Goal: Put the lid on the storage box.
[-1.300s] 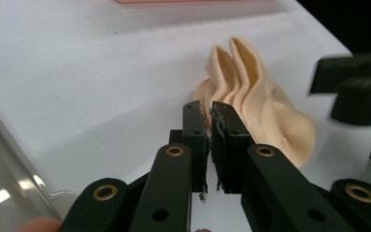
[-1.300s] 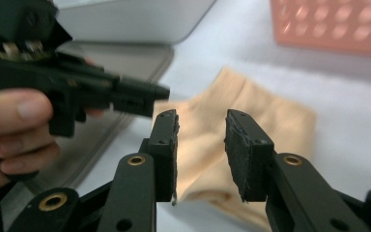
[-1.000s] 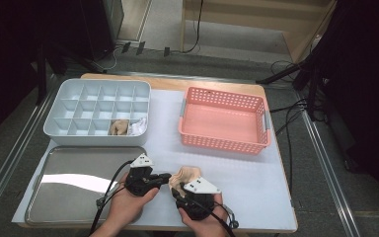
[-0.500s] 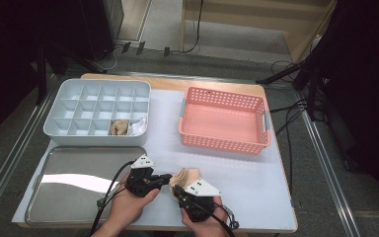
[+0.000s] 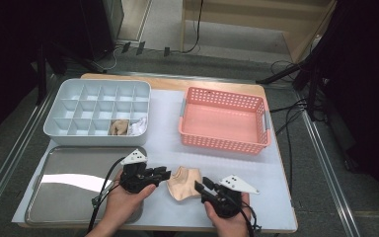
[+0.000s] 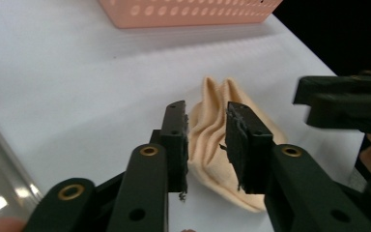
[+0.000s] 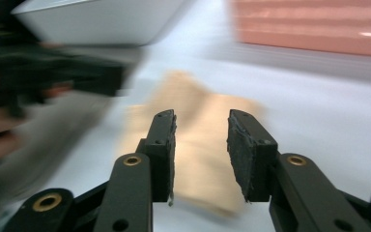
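No brand, label or lettering could be read on anything in front of you.

Nearest you, your left gripper (image 5: pixel 164 173) lay low over the white table cover (image 5: pixel 168 133), its black jaws pointing toward the middle. Its jaws had just been opening and stood a little apart, with a gap between the pads; in the left gripper view the crumpled beige cloth sock (image 6: pixel 222 145) lay on the cover beneath and just beyond that gap, and the pads did not press on it. Your right gripper (image 5: pixel 201 186) faced it from the other side, also low on the cover. Its jaws had likewise just been opening and stood parted; in the right gripper view, which was blurred, the sock (image 7: pixel 193 145) showed under and past the jaws, not pinched by them. Whether either set of fingertips grazed the fabric could not be told.

The sock (image 5: pixel 182 181) rested flat on the cover between the two grippers, near the front edge of the table.

Just to your left lay the shiny rectangular metal tray (image 5: pixel 64 187), partly under your left hand (image 5: pixel 123 205). Beyond it stood the pale blue plastic divided organiser box (image 5: pixel 98 106), with a beige bundle (image 5: pixel 119 127) and a white bundle (image 5: pixel 138 127) in two neighbouring compartments of its near row. Farther right sat the salmon-pink perforated plastic basket (image 5: pixel 224 121).
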The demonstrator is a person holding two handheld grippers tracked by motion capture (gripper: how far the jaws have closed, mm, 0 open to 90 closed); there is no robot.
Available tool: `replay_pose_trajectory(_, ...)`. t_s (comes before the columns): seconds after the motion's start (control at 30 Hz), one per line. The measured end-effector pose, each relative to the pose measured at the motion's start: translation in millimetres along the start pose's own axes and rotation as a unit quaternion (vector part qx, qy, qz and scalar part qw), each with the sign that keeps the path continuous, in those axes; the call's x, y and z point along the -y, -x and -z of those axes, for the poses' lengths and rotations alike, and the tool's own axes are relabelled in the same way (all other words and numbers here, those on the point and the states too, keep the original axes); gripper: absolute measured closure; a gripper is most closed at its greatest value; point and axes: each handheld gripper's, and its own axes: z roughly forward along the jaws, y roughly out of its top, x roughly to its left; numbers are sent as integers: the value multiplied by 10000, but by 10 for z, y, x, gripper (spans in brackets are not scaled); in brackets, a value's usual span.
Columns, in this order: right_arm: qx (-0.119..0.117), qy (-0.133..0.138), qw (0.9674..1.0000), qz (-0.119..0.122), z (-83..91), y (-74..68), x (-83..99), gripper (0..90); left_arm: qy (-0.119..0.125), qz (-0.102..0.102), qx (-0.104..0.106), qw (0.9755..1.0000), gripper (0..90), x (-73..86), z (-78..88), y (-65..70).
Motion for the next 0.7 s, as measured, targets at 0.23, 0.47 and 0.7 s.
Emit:
replay_pose_trajectory(0.23, 389, -462, 9975, -379, -150, 115, 88, 602, -275, -354, -167, 9989, 514, 66, -201, 135)
replay_pose_trajectory(0.47, 138, -642, 9960, -608, -268, 45, 139, 642, -506, -504, -562, 9959, 783, 94, -285, 110)
replay_pose_trajectory(0.7, 193, -734, 9954, -582, -269, 82, 128, 841, -571, -428, -549, 9959, 864, 118, -312, 46)
